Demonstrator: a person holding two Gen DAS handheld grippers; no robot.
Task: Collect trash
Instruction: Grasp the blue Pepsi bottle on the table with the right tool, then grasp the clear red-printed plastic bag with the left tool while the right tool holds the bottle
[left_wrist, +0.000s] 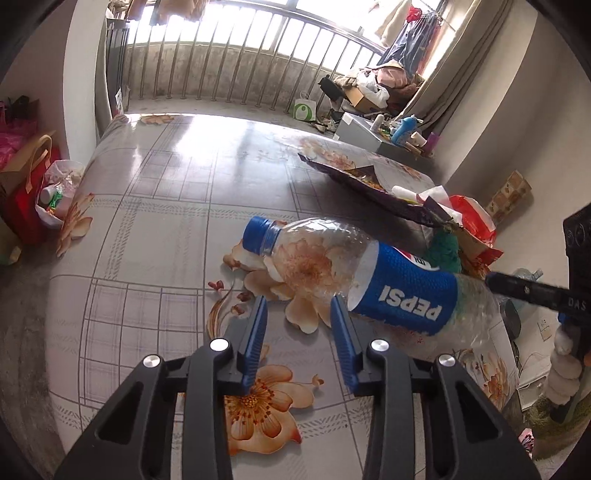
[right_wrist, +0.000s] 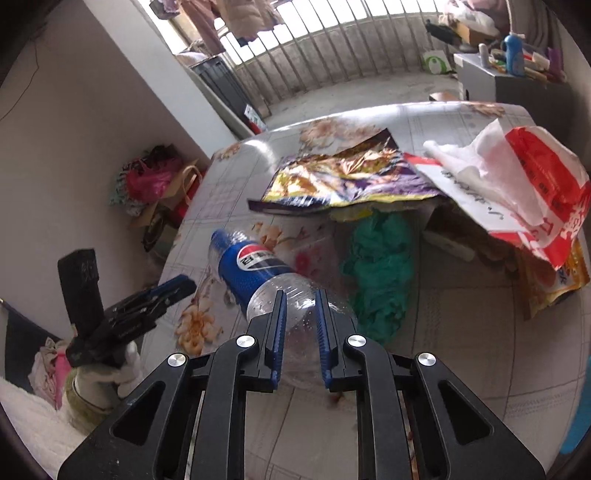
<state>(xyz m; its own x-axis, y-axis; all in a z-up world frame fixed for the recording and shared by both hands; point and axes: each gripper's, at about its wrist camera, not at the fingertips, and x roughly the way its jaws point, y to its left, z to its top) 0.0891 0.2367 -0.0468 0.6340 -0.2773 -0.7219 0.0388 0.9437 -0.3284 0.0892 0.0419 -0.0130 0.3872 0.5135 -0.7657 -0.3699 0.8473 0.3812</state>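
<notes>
Left wrist view: my left claw (left_wrist: 299, 306) hangs over a worktop (left_wrist: 155, 206) covered in a grey checked cloth with orange flowers. Its two blue fingers stand apart with nothing between them. Just ahead, an empty Pepsi bottle (left_wrist: 369, 280) is lifted at its base end, blue cap pointing left and away, its label close beside my right fingertip. Behind it lie a purple snack wrapper (left_wrist: 373, 184) and a red and white bag (left_wrist: 472, 218) with white tissue (left_wrist: 439, 194) on it. The right claw (left_wrist: 524, 291) reaches in from the right edge to the bottle's base.

Right wrist view: my right claw (right_wrist: 300, 299) is closed partway on the clear base of the Pepsi bottle (right_wrist: 255, 269), both blue fingers pressing its sides. A crumpled green bag (right_wrist: 380, 266) lies just right of the bottle, the snack wrapper (right_wrist: 343, 177) beyond. The left claw (right_wrist: 177, 288) sits at lower left, fingers apart.
</notes>
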